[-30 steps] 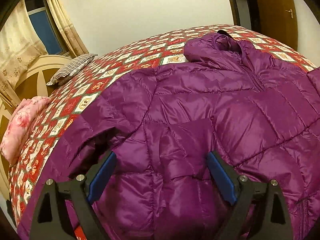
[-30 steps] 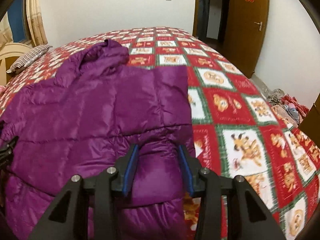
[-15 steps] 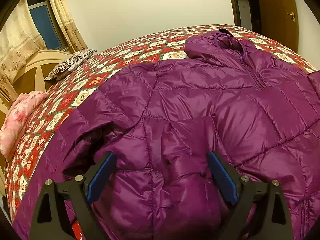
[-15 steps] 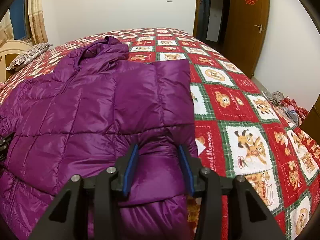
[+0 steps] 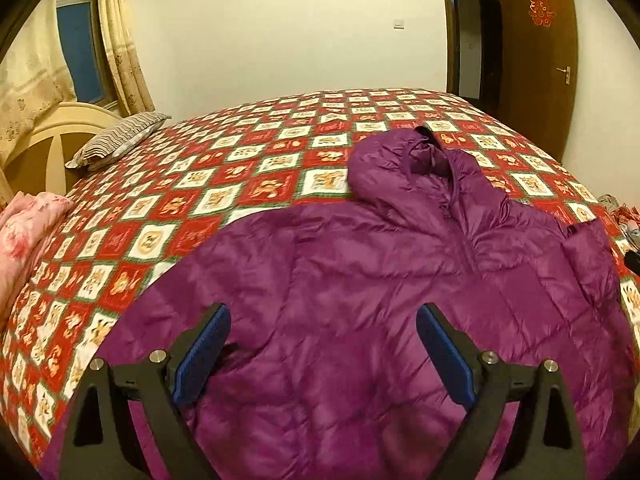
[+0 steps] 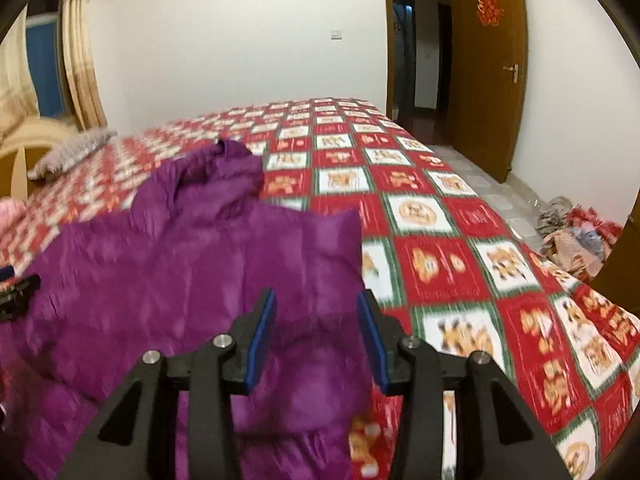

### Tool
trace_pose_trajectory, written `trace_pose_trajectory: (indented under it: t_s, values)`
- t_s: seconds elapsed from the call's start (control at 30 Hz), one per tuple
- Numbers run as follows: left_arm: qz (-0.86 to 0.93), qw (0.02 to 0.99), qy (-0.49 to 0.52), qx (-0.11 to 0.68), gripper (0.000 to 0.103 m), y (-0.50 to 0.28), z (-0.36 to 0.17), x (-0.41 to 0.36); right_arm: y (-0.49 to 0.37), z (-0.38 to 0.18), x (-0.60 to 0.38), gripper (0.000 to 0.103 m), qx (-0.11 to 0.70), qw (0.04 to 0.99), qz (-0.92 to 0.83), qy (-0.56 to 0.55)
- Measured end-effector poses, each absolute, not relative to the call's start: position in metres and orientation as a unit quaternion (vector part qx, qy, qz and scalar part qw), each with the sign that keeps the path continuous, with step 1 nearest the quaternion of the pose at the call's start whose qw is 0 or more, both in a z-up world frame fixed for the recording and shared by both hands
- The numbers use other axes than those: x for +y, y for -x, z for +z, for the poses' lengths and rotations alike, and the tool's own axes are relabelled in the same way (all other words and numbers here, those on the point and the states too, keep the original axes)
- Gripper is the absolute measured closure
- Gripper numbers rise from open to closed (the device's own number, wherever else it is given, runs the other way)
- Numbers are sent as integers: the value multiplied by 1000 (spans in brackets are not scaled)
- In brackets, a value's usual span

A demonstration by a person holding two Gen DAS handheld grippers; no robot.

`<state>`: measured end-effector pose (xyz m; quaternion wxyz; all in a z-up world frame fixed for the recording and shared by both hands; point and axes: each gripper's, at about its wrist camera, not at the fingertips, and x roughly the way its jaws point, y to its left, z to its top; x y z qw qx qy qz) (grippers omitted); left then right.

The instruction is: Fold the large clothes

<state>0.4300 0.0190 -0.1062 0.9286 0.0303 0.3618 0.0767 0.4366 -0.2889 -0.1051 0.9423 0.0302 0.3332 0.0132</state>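
Observation:
A purple hooded puffer jacket (image 5: pixel 400 272) lies spread on the bed, hood (image 5: pixel 400 164) pointing away. Its right sleeve is folded in over the body (image 6: pixel 312 248). My left gripper (image 5: pixel 322 316) is open and empty, raised above the jacket's lower left part. My right gripper (image 6: pixel 316 300) is open and empty above the jacket's right edge (image 6: pixel 160 280). The left gripper's tip shows at the left edge of the right wrist view (image 6: pixel 16 292).
The bed has a red and white patterned quilt (image 5: pixel 200 192). A striped pillow (image 5: pixel 116 144) and pink bedding (image 5: pixel 28 224) lie at the headboard side. A wooden door (image 6: pixel 488 68) and a pile of clothes on the floor (image 6: pixel 576 236) are to the right.
Both grippers have lifted and pulled back from the jacket, showing more of the bed. The left sleeve, bunched before, is now tucked flat. The right gripper has released the fabric.

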Motion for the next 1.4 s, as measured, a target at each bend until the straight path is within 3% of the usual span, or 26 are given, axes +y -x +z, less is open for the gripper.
trace_pose_trajectory:
  t_s: [0.13, 0.27, 0.93, 1.0, 1.1, 1.23, 1.4]
  values:
    - [93, 915, -49, 390, 9, -455, -140, 0, -471, -123, -290, 67, 358, 933, 9, -44]
    - [104, 900, -53, 420, 9, -467, -181, -4, -484, -154, -290, 68, 388, 921, 15, -38]
    - [104, 898, -41, 426, 6, -460, -174, 3, -485, -164, -290, 67, 401, 916, 7, -25]
    - [81, 911, -15, 403, 6, -443, -151, 11, -475, -152, -290, 61, 395, 918, 3, -28]
    - [71, 926, -12, 371, 6, -418, -125, 21, -452, -132, -285, 39, 382, 923, 21, -37]
    - [84, 918, -18, 388, 6, -412, -131, 24, -426, -124, -258, 38, 376, 926, 47, -3]
    - [93, 899, -66, 423, 5, -410, -179, -1, -422, -154, -226, 38, 417, 906, 67, 12]
